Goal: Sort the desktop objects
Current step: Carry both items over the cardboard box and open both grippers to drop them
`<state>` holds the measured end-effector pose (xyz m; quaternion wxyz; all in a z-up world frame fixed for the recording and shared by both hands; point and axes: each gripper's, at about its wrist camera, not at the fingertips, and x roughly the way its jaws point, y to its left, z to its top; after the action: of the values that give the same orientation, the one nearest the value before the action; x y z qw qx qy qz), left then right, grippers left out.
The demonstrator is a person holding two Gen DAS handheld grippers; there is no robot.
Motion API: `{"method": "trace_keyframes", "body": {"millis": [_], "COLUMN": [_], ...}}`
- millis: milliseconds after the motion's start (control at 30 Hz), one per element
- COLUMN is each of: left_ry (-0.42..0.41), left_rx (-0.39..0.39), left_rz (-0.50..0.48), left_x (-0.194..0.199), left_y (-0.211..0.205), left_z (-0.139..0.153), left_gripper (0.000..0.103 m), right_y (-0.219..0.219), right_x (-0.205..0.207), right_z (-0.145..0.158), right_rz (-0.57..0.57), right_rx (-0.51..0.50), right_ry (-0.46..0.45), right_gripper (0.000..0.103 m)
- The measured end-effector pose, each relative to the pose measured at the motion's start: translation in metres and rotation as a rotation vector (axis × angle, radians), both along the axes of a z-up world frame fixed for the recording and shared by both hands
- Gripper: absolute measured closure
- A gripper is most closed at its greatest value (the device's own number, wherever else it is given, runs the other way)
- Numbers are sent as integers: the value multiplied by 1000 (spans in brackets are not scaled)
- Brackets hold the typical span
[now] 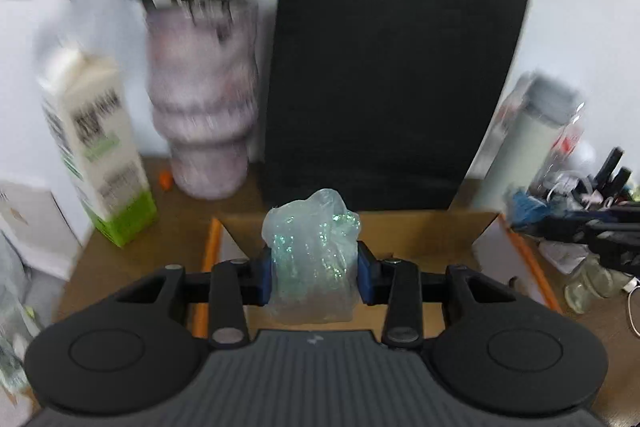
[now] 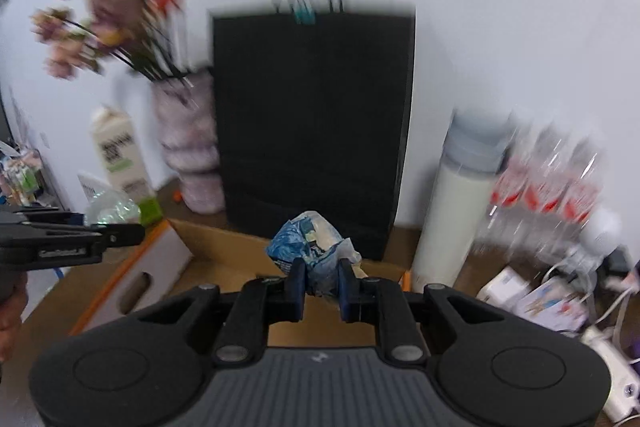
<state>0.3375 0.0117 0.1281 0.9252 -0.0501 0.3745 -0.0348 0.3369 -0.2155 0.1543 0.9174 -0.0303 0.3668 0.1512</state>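
Glittery plastic bag (image 1: 312,251) sits clamped in the left gripper (image 1: 315,277) above the near cardboard box (image 1: 420,227); the right gripper (image 2: 322,281) pinches a crumpled blue wrapper (image 2: 310,247). Both loads are soft, so either could slip out and miss the box.
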Motion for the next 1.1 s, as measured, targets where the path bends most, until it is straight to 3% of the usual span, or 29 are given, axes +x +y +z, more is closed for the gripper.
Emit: {"method": "trace_keyframes", "body": {"millis": [100, 267, 400, 533, 667, 833, 900, 967, 1100], "left_ry": [98, 231, 299, 397, 429, 440, 422, 413, 412], "left_rx": [22, 75, 93, 40, 27, 24, 54, 64, 50], "left_rz": [-12, -16, -23, 8, -1, -19, -4, -6, 18], "left_x": [27, 58, 68, 73, 73, 58, 49, 39, 23], "left_y": [-5, -9, -10, -4, -2, -8, -13, -14, -11], "left_z": [-28, -62, -74, -87, -91, -76, -69, -60, -45], "left_gripper": [63, 63, 61, 52, 42, 14, 1, 1, 0], "right_y": [10, 25, 26, 27, 28, 36, 38, 37, 28], "right_x": [41, 76, 88, 95, 93, 75, 64, 52, 34], "right_z": [-41, -92, -108, -118, -117, -102, -89, -78, -60], "right_rz": [-9, -6, -18, -30, -48, -32, -35, -42, -62], "right_rx": [-40, -112, -94, -98, -101, -129, -143, -154, -133], "right_ry": [122, 245, 320, 380, 394, 387, 354, 323, 302], "right_gripper": [88, 88, 87, 80, 64, 51, 33, 28, 28]}}
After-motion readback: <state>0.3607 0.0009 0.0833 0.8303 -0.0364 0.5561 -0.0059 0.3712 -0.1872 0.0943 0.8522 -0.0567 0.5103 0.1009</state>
